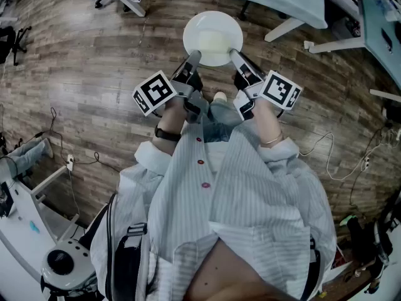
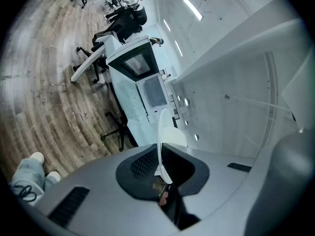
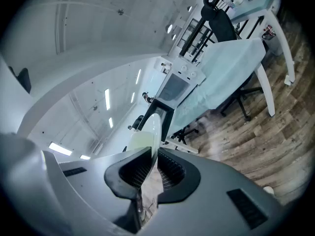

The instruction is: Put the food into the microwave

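Left fingers (image 2: pixel 141 162) clamped on plate (image 1: pixel 195 27) rim, right fingers (image 3: pixel 171 173) clamped on opposite rim

The white plate (image 1: pixel 192 35) is hanging in mid-air over the wood floor (image 1: pixel 94 74), sitting roughly level, with a pale yellowish patch of food (image 1: pixel 215 42) lying in its middle. The left claw (image 1: pixel 195 56) and right claw (image 1: pixel 233 54) are each pinching its near rim, one on either side. The white microwave (image 3: pixel 177 88) is sitting well ahead on a tabletop (image 3: pixel 221 73) covered in pale blue cloth, with its door looking closed.
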`<state>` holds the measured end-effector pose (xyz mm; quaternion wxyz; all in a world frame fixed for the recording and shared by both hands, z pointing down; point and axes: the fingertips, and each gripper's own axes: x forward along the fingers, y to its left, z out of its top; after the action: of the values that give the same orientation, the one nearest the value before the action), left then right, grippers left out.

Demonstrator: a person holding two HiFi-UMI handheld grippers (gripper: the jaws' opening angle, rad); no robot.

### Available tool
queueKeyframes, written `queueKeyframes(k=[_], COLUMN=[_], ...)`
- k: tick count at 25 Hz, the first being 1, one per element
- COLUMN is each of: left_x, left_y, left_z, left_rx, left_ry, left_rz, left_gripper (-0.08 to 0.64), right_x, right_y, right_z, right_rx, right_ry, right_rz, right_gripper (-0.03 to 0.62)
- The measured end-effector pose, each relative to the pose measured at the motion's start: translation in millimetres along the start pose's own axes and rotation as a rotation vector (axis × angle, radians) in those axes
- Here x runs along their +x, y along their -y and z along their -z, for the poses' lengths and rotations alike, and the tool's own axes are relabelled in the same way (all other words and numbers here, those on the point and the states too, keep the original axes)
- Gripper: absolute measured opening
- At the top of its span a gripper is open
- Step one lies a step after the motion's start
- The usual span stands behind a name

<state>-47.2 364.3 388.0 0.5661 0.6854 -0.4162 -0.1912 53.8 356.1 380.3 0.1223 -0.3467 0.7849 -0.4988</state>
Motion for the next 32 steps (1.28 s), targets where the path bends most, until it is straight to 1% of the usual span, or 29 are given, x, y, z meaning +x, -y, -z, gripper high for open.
queueKeyframes(k=[2,4,7,10,13,18,20,23,25,29,32], left_x=[-1,-2,-3,-2,-2,0,1,2,5,15,27], left_y=[1,1,0,0,0,-3,-8,-10,-9,-10,-12], left_z=[4,8,11,16,21,25,20,21,25,15,0], left_rx=[-0.003,-0.006,-0.013,-0.017,-0.019,-0.019,-0.025,-0.032,-0.033,-0.032,-0.034], left_ry=[0.006,0.010,0.015,0.024,0.028,0.026,0.024,0.025,0.026,0.027,0.024], left_rz=[0.000,-0.001,-0.001,0.002,0.001,-0.009,-0.014,-0.014,-0.014,-0.016,-0.017], left_gripper=[0.026,0.026,0.026,0.026,0.026,0.026,0.026,0.025,0.026,0.025,0.025], right_x=[-9,-14,-15,-16,-19,-23,-18,-16,-20,-12,5], right_y=[9,13,14,12,12,18,24,23,27,34,35], right_z=[3,5,5,3,3,5,7,7,5,-2,-12], right_rx=[0.017,0.022,0.020,0.012,0.009,0.014,0.031,0.032,0.035,0.038,0.041], right_ry=[-0.007,-0.009,-0.011,-0.013,-0.015,-0.021,-0.026,-0.028,-0.026,-0.031,-0.029], right_rz=[0.051,0.074,0.070,0.036,0.025,0.028,0.057,0.042,0.052,0.073,0.062], right_gripper=[0.052,0.052,0.052,0.052,0.052,0.052,0.052,0.052,0.052,0.052,0.052])
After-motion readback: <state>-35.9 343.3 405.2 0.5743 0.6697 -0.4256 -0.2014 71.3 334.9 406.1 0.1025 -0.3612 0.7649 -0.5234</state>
